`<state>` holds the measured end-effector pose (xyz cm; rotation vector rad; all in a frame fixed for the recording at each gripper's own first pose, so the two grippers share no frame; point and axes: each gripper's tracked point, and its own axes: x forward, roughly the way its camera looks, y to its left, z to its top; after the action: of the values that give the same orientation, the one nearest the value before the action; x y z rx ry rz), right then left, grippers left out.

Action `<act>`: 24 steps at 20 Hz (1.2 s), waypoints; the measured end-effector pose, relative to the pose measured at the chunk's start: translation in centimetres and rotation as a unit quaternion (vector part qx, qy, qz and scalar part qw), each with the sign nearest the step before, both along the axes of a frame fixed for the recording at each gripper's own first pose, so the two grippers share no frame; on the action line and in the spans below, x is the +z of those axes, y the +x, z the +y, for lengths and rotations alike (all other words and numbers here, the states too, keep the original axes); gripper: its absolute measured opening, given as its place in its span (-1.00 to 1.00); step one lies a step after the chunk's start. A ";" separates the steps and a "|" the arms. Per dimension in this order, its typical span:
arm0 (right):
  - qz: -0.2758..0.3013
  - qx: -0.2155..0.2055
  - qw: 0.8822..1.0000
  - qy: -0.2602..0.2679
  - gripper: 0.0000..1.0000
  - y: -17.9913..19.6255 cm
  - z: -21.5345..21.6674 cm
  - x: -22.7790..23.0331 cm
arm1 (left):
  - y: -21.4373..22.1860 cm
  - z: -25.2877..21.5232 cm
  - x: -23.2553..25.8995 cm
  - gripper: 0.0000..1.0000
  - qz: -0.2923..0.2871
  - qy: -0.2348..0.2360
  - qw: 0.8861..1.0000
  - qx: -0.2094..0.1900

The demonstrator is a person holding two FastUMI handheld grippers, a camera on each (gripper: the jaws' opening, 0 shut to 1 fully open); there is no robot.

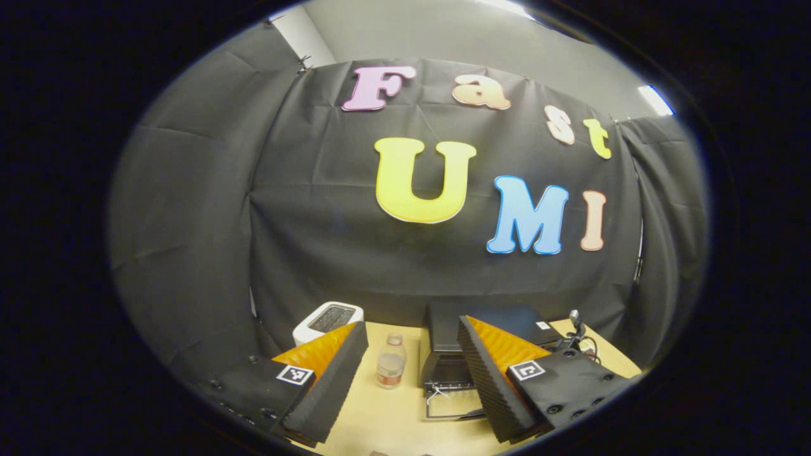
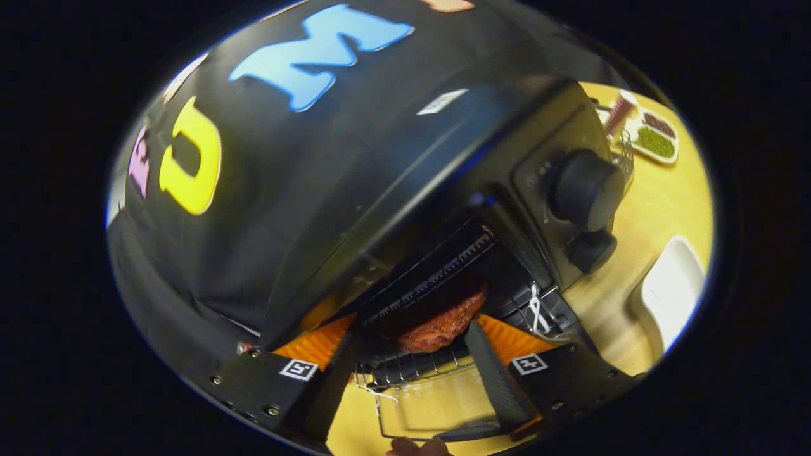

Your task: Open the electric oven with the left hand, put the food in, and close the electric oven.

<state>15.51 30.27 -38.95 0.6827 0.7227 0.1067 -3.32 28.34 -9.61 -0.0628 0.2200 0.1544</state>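
Oven (image 1: 472, 345) position: black unit at the back of the wooden table (image 1: 393, 418), against the cloth wall; door (image 1: 453, 405) folded down flat toward the front, wire rack visible behind it. Left gripper (image 1: 412, 380): held back from the table, fingers spread wide, nothing between them; a small clear bottle (image 1: 391, 361) stands on the table in the gap between the fingers, well ahead of them; a white toaster (image 1: 327, 320) stands to the left of the oven. Right gripper (image 2: 412, 361): fingers open, reaching over the lowered door (image 2: 437, 399) into the oven (image 2: 443, 190) mouth; the food (image 2: 443, 320), a reddish-brown piece, lies on the rack between the fingers; whether either finger touches it cannot be told. Two dark knobs (image 2: 586, 190) sit on the oven's control panel; a white tray (image 2: 671, 291) lies on the table just beside the oven; a dish (image 2: 656, 136) with green and brown contents lies farther back.
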 end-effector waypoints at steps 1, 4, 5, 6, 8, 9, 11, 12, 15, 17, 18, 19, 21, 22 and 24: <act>-0.003 0.016 1.000 -0.012 0.93 -0.9 0.1 0.4 | 0.4 -0.6 0.0 1.00 0.000 0.000 1.000 -0.002; -0.047 0.056 0.994 -0.079 0.93 -3.1 -1.7 2.7 | 1.2 -3.6 -0.2 1.00 -0.007 -0.011 1.000 -0.018; -0.069 0.080 0.989 -0.108 0.92 -3.7 -2.2 3.8 | 1.5 -4.6 -0.4 1.00 -0.008 -0.012 1.000 -0.025; -0.088 0.101 0.981 -0.139 0.92 -4.4 -3.2 5.2 | 1.7 -5.6 -0.5 0.93 -0.008 -0.013 0.999 -0.032; -0.126 0.119 0.967 -0.184 0.93 -5.6 -5.4 8.1 | 2.4 -7.5 -0.6 1.00 -0.009 -0.018 0.999 -0.046; -0.147 0.118 0.961 -0.201 0.92 -6.1 -6.7 10.0 | 2.8 -8.5 -0.8 1.00 -0.012 -0.021 0.998 -0.052; -0.187 0.108 0.947 -0.237 0.92 -7.1 -9.5 13.9 | 3.3 -10.3 -0.6 0.86 -0.017 -0.024 0.997 -0.065; -0.205 0.101 0.940 -0.252 0.92 -7.5 -10.8 15.7 | 3.5 -11.1 -0.7 0.91 -0.018 -0.025 0.997 -0.071; -0.250 0.067 0.924 -0.281 0.92 -8.9 -14.1 21.2 | 3.8 -12.8 0.3 1.00 -0.032 -0.018 0.996 -0.083; -0.280 0.037 0.914 -0.291 0.92 -9.7 -16.2 24.7 | 4.1 -13.7 1.5 1.00 -0.056 -0.010 0.995 -0.085; -0.293 0.023 0.909 -0.296 0.92 -10.1 -17.1 26.2 | 4.2 -14.1 2.0 1.00 -0.063 -0.007 0.994 -0.086; -0.302 0.007 0.905 -0.299 0.92 -10.6 -17.9 27.7 | 4.3 -14.5 1.8 1.00 -0.065 -0.006 0.994 -0.088; -0.318 -0.016 0.900 -0.297 0.92 -11.2 -18.9 29.7 | 4.4 -15.2 1.7 0.93 -0.065 -0.004 0.994 -0.092; -0.323 -0.020 0.899 -0.296 0.92 -11.5 -19.3 30.4 | 4.5 -15.6 1.6 1.00 -0.063 -0.004 0.994 -0.094; -0.324 -0.025 0.898 -0.296 0.92 -11.6 -19.8 30.6 | 4.8 -16.4 0.2 0.92 -0.044 -0.005 0.994 -0.101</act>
<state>3.92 10.44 -8.34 0.0536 0.0668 0.0545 1.51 11.96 -9.44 -0.0561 0.1387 -0.0508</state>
